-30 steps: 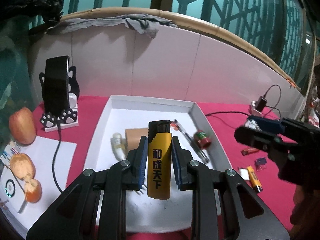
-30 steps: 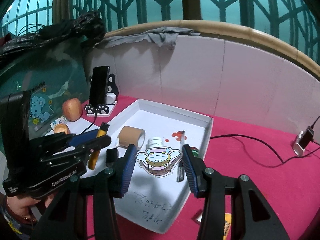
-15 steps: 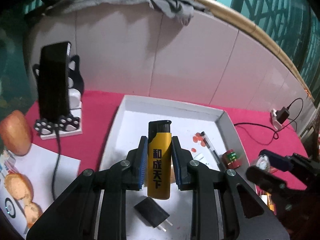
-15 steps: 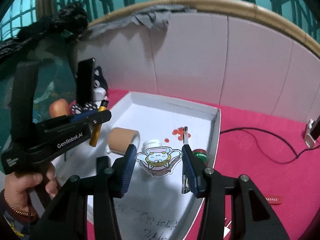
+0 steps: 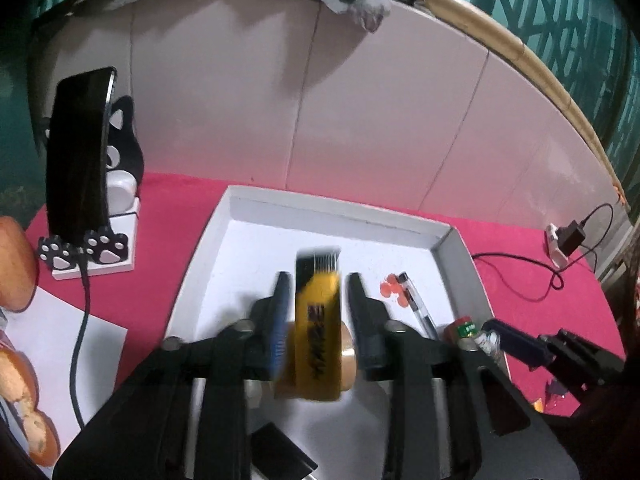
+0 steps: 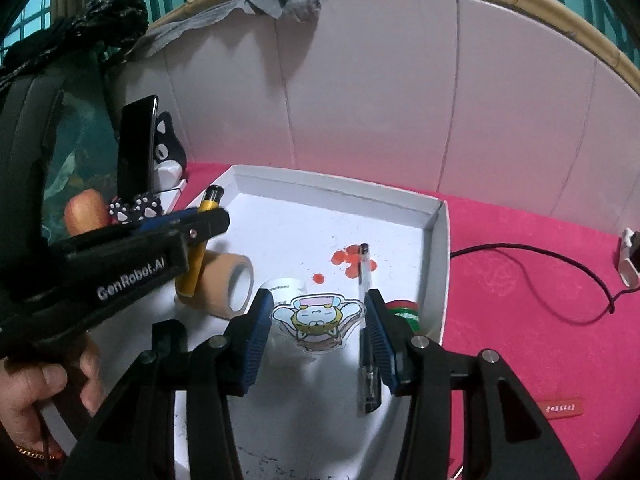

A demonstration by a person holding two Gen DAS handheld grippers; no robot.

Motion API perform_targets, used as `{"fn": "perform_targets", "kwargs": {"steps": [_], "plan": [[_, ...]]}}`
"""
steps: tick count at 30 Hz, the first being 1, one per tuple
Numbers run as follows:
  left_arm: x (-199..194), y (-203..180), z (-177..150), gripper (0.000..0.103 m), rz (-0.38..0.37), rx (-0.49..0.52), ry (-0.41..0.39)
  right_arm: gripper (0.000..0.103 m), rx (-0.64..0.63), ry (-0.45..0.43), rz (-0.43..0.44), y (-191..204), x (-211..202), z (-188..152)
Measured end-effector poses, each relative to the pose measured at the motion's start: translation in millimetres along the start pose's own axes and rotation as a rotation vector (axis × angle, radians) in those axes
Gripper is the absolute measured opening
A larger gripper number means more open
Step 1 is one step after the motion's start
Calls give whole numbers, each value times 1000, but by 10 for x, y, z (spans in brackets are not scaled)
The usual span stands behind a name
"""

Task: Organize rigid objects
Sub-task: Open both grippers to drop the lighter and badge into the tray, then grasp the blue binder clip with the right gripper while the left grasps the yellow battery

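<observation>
Over the white tray [image 5: 240, 208], my left gripper [image 5: 319, 280] has its jaws opening. The yellow lighter [image 5: 316, 332] sits blurred between them with a gap on each side, in front of a tan tape roll [image 5: 349, 354]. From the right wrist view the left gripper [image 6: 216, 216] and the lighter [image 6: 198, 252] hang above the tape roll [image 6: 228, 284]. My right gripper [image 6: 318, 300] has a flat cartoon sticker [image 6: 318, 320] spanning pad to pad, jaws opening slightly, just above the tray floor [image 6: 280, 224].
In the tray lie a pen [image 6: 365, 280], a white bottle [image 6: 286, 286], a red-green capped bottle [image 6: 404, 308] and a black plug [image 5: 280, 452]. A phone on a cat stand [image 5: 80, 152] and an apple [image 5: 16, 264] are left; a charger with its cable [image 5: 568, 240] is right.
My left jaws have spread and let go of the lighter, which now shows blurred and lower. Both grippers have moved forward and down over the tray. The right jaws stand slightly wider.
</observation>
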State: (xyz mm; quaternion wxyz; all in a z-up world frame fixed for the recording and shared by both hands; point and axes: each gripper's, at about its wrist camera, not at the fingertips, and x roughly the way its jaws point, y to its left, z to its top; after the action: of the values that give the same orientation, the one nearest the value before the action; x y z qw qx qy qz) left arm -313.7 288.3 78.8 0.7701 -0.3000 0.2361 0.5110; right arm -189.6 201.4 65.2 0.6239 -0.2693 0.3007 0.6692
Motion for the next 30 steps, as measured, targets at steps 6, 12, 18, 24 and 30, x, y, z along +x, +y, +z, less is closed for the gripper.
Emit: {"fn": "perform_targets", "kwargs": {"steps": [6,12,18,24,30], "plan": [[-200,70,29,97,72,-36,-94,87,-3,-26,-8,6,-45,-33],[-467,122,-38,103,130,-60,-166,89,-24,-64,-39,-3,-201,-109],[-628,-25,-96,103,138,-36,-195,103,13,-96,-33,-102,-371,-152],[-767,-221,-246,103,119,-7,-190,103,62,-151,-22,-252,-640,-228],[-946,-443,-428,103,56,50,-195,103,114,-208,-84,-645,-1010,-409]]}}
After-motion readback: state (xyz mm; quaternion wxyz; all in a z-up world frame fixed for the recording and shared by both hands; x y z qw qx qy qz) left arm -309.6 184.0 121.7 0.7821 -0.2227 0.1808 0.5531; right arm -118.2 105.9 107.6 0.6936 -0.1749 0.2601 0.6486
